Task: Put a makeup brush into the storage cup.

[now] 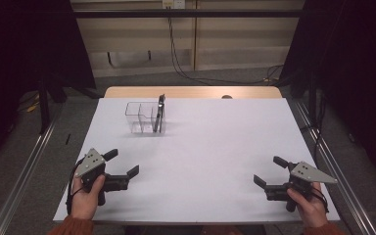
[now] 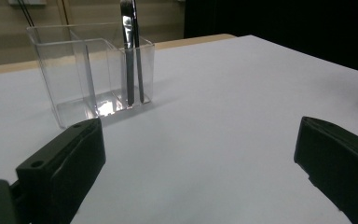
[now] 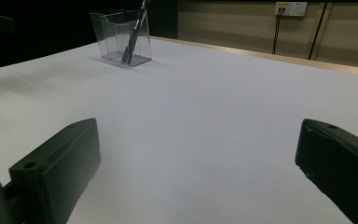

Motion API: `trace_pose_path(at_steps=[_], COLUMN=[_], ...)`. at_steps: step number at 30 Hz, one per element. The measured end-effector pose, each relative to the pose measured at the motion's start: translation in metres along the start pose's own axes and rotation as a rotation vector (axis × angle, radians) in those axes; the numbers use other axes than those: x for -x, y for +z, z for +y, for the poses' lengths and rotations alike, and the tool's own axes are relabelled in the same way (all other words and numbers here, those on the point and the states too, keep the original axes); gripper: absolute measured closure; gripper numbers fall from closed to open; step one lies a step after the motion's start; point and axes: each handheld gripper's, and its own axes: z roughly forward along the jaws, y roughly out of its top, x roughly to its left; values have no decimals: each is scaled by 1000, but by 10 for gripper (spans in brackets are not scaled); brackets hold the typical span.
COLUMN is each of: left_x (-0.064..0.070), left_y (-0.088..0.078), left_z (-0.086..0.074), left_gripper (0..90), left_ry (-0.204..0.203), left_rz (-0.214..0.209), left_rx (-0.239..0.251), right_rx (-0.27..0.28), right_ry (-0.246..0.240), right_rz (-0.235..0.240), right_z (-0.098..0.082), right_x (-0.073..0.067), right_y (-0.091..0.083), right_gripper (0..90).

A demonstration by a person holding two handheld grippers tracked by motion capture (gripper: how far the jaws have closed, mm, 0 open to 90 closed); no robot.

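Left gripper [image 1: 123,163] jaws spread, right gripper [image 1: 269,171] jaws spread, clear holder [image 1: 143,117] holding what looks like tweezers [image 1: 159,113].

The holder [image 2: 91,74] at the far left is clear, glossy plastic with smooth walls that catch the light. The tweezers [image 2: 131,51] standing in it look like polished metal, shiny along the blades. The table [image 1: 215,147] has a smooth, matt white top with a strip of pale wood at its far edge. Both grippers, left [image 1: 122,164] and right [image 1: 268,171], have matt black plastic jaws.
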Motion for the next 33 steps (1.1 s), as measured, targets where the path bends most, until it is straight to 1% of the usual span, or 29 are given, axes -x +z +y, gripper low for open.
trace_pose_path(at_steps=[2, 4, 6, 7, 8, 9, 12, 13, 14, 15, 16, 17, 18, 20, 21, 22, 24, 26, 28, 30, 33], left_x=[1, 2, 2, 2, 2, 3, 5, 6, 6, 7, 7, 8, 8, 7, 8, 10, 11, 11, 11, 11, 10], left_y=[-3, -6, -9, -10, -11, -11, -13, -13, -14, -14, -16, -16, -17, -19, -19, -20, -20, -20, -20, -20, -20], left_z=[-1, -2, -3, -5, -5, -7, -9, -9, -10, -11, -12, -13, -12, -12, -12, -11, -11, -12, -13, -12, -12], left_gripper=[20, 21, 21, 22, 21, 19, 17, 17, 17, 17, 17, 16, 16, 16, 16, 16, 16, 17, 16, 16, 16], left_ry=[-2, 2, -9, -15, -17, -34, -29, -34, -31, -36, -32, -31, -30, -30, -24, -8, -21, -7, -23, -10, -9], left_rz=[1, 11, 17, 26, 24, 25, 37, 39, 32, 31, 25, 20, 23, 37, 54, 62, 36, 44, 31, 32, 27], left_rx=[-1, 2, 5, 10, 2, 5, -10, -9, -10, -1, 6, 4, 5, 26, 33, 34, 26, 23, 19, 20, 20], right_rx=[0, -1, 1, 1, 2, 3, 0, 1, 0, 1, 1, 2, 2, 0, -1, -3, -2, -8, -6, -8, -12], right_ry=[3, 0, -2, -3, -2, -2, -5, -7, -6, -6, -7, -6, -6, -11, -10, -9, -8, -9, -12, -12, -15], right_rz=[-2, -1, 0, -1, -1, -1, 1, 0, 1, 2, 0, 0, 2, 1, 3, 4, 9, 12, 12, 13, 16], right_z=[0, 0, 0, 0, 0, 0, 0, 0, 0, 0, 0, 0, 0, -1, -1, -1, -1, -1, -1, -1, -2], right_x=[0, 0, 0, 0, 0, 0, 1, 1, 1, 1, 1, 1, 1, 1, 1, 0, -1, -2, -1, -2, -2], right_y=[0, 0, -1, -1, -1, -1, -1, -2, -2, -2, -2, -3, -3, -2, -1, 0, 1, 2, 2, 2, 3], right_gripper=[0, 0, 0, 0, 0, 0, 0, 0, 0, 0, 0, 0, 0, 0, 0, 0, 0, 0, 0, 0, 0])
